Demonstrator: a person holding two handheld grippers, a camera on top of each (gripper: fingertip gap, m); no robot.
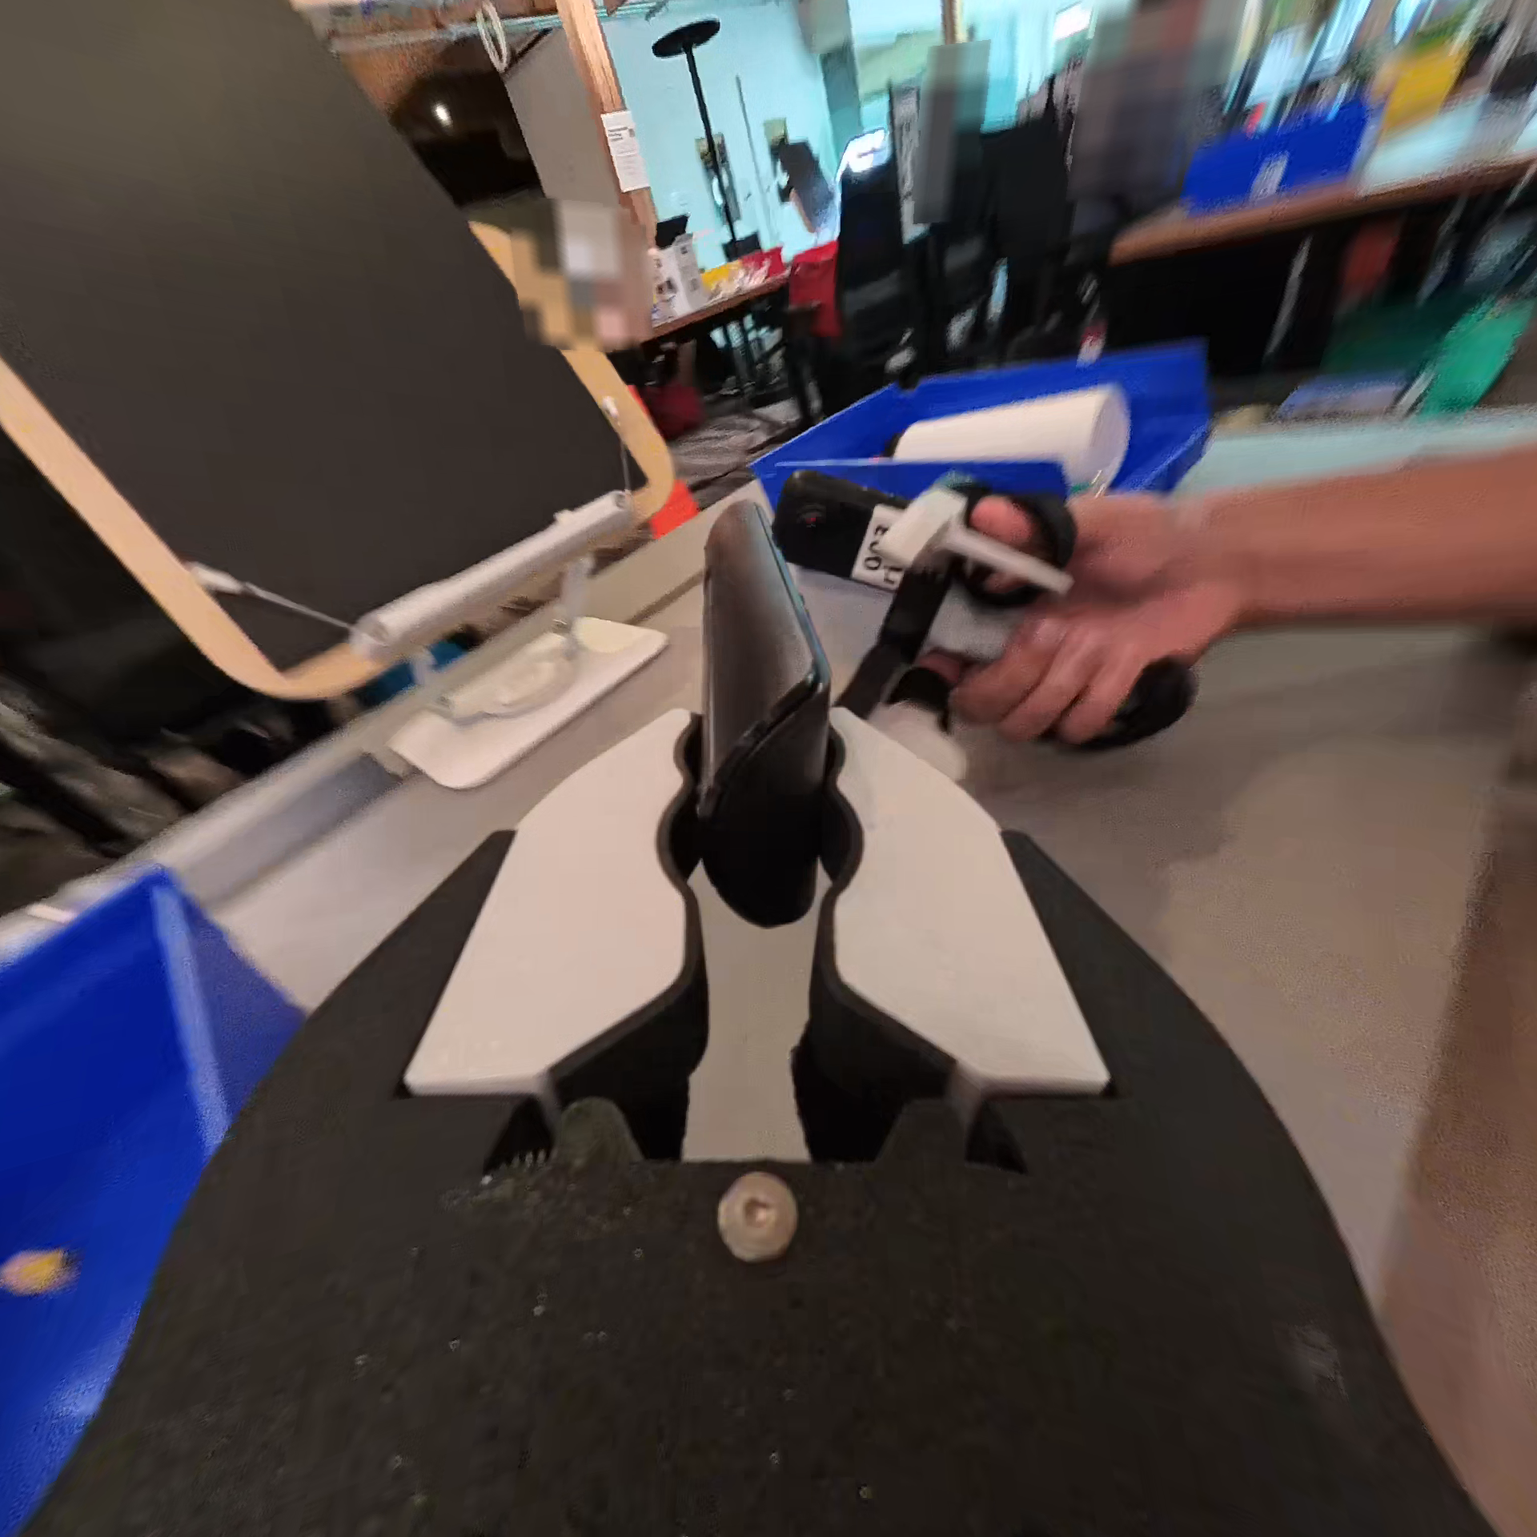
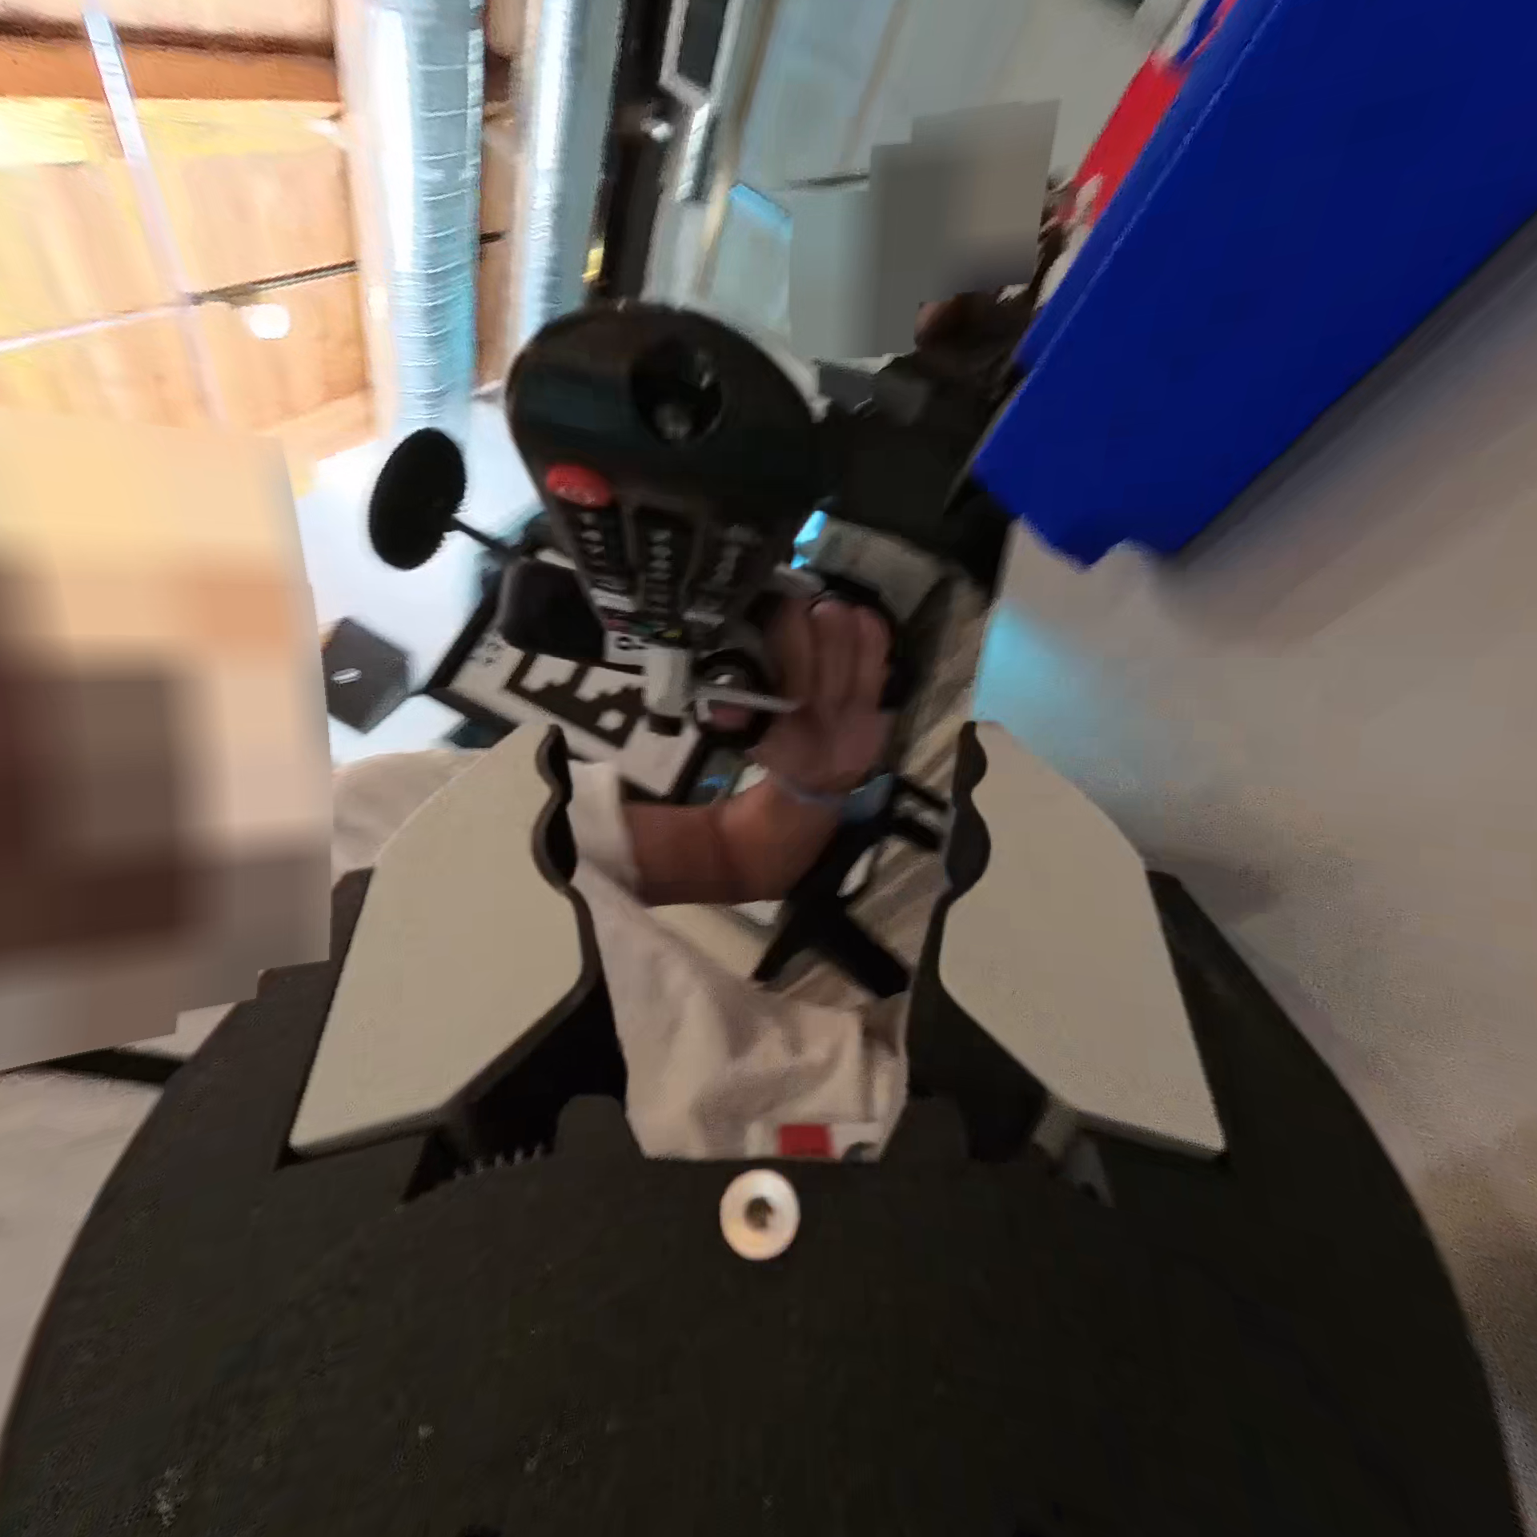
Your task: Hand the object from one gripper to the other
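My left gripper (image 1: pixel 761 748) is shut on a black remote control (image 1: pixel 761 665), which stands upright between the grey fingers (image 1: pixel 582 915). In the left wrist view a hand (image 1: pixel 1106 632) holds the right gripper's body (image 1: pixel 940 549) just right of the remote and a little beyond it. My right gripper (image 2: pixel 758 748) is open and empty, with its jaws wide apart. It faces the remote's button side (image 2: pixel 665 499), which sits ahead of the fingertips and apart from them. A hand (image 2: pixel 832 682) holds the left gripper behind the remote.
The grey table (image 1: pixel 1164 832) carries a blue bin (image 1: pixel 1148 391) with a white roll (image 1: pixel 1015 432) at the back, and another blue bin (image 1: pixel 100 1081) near left. A white stand with a silver bar (image 1: pixel 499 574) sits left. A dark chair (image 1: pixel 249 291) stands beyond it.
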